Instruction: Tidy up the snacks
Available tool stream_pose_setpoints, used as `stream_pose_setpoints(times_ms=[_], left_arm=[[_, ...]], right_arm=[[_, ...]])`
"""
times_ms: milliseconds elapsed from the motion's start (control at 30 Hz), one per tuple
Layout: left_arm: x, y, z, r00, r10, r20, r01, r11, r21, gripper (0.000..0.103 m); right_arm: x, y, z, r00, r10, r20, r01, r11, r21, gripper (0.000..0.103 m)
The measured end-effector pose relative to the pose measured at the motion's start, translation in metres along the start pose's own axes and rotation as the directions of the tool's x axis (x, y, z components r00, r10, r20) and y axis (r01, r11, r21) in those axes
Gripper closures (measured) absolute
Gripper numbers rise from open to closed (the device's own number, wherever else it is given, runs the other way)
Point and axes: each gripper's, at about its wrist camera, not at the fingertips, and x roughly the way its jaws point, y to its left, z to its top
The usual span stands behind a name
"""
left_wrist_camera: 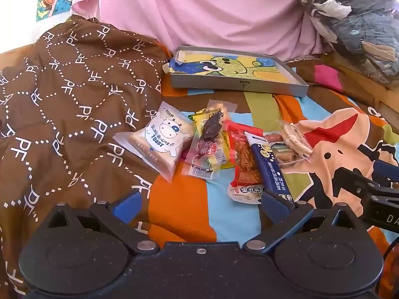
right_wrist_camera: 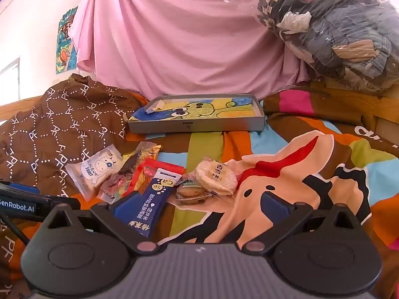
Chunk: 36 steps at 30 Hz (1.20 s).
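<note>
A heap of snack packets lies on the colourful bedsheet. It holds a silver toast packet (left_wrist_camera: 159, 142) (right_wrist_camera: 94, 172), a clear packet of dark dried snack (left_wrist_camera: 209, 139), a red packet (left_wrist_camera: 244, 159) (right_wrist_camera: 149, 174), a blue stick packet (left_wrist_camera: 269, 164) (right_wrist_camera: 152, 199), a round rice cracker packet (left_wrist_camera: 294, 137) (right_wrist_camera: 217, 179) and a biscuit packet (right_wrist_camera: 192, 194). Behind them sits a shallow grey tray (left_wrist_camera: 237, 84) (right_wrist_camera: 197, 124) lined with a cartoon picture. My left gripper (left_wrist_camera: 200, 205) is open just short of the heap, its right finger by the blue stick's near end. My right gripper (right_wrist_camera: 202, 206) is open; the blue stick's end lies just inside its left finger.
A brown quilt with a "PF" pattern (left_wrist_camera: 74, 99) is bunched up on the left. Pink cloth (right_wrist_camera: 187, 37) hangs behind the tray. A clear bag of clothes (right_wrist_camera: 336, 30) rests at the back right on a wooden bed frame (right_wrist_camera: 386, 122).
</note>
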Motion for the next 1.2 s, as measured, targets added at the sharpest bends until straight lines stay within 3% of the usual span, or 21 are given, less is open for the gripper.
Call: stream_pose_setpoints(times_ms=[1200], left_arm=[[0.0014, -0.0003, -0.0049, 1.0, -0.011, -0.019, 0.011, 1.0, -0.029, 0.001]], right_arm=[[-0.0007, 0.0001, -0.0002, 1.0, 0.001, -0.003, -0.001, 1.0, 0.005, 0.0]])
